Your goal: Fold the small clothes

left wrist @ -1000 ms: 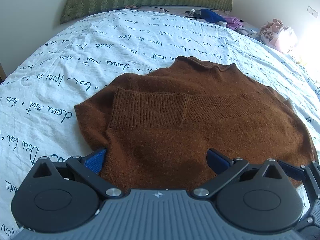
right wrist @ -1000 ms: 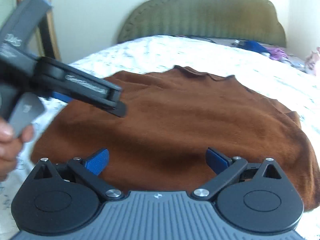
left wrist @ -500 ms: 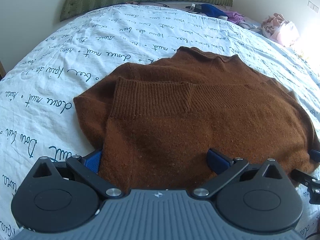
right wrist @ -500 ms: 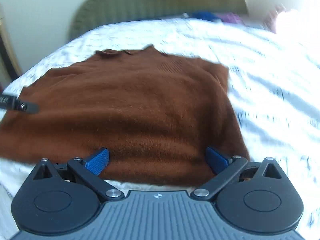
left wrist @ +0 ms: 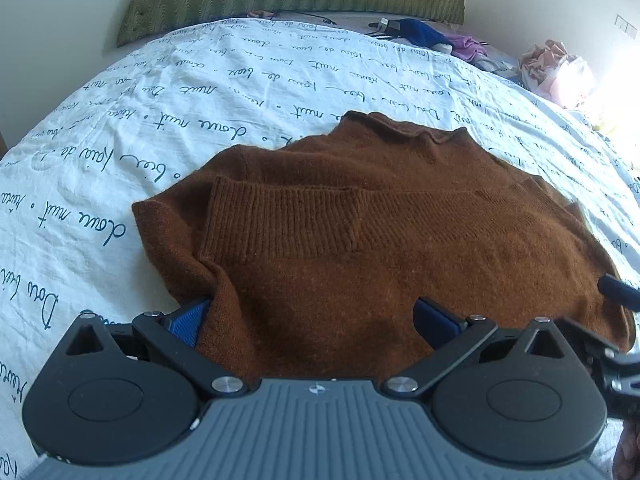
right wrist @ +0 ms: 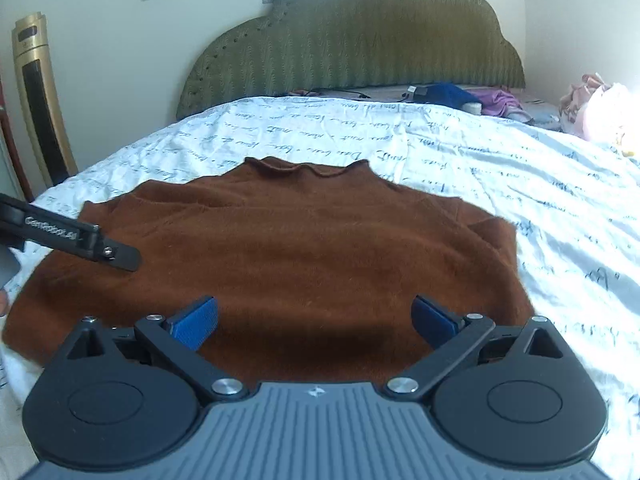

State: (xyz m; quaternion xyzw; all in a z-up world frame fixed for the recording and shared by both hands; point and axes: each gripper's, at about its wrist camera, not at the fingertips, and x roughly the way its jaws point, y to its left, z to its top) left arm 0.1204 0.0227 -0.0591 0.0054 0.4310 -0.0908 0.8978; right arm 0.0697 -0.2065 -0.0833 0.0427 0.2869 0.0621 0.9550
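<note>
Since the earlier frame, right tongs (right wrist: 314,322) have steadied near the sweater's hem. Both left tongs (left wrist: 312,318) and right tongs gape wide, gripping nothing, over the brown sweater (right wrist: 280,248) at frame centre, on the bed (right wrist: 520,184); green headboard (right wrist: 352,40) beyond.

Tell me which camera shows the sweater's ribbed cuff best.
The left wrist view. There the ribbed cuff of the folded-in sleeve lies in plain sight across the brown sweater. The right wrist view shows only the sweater's smooth body and neckline; no ribbed cuff can be made out there.
</note>
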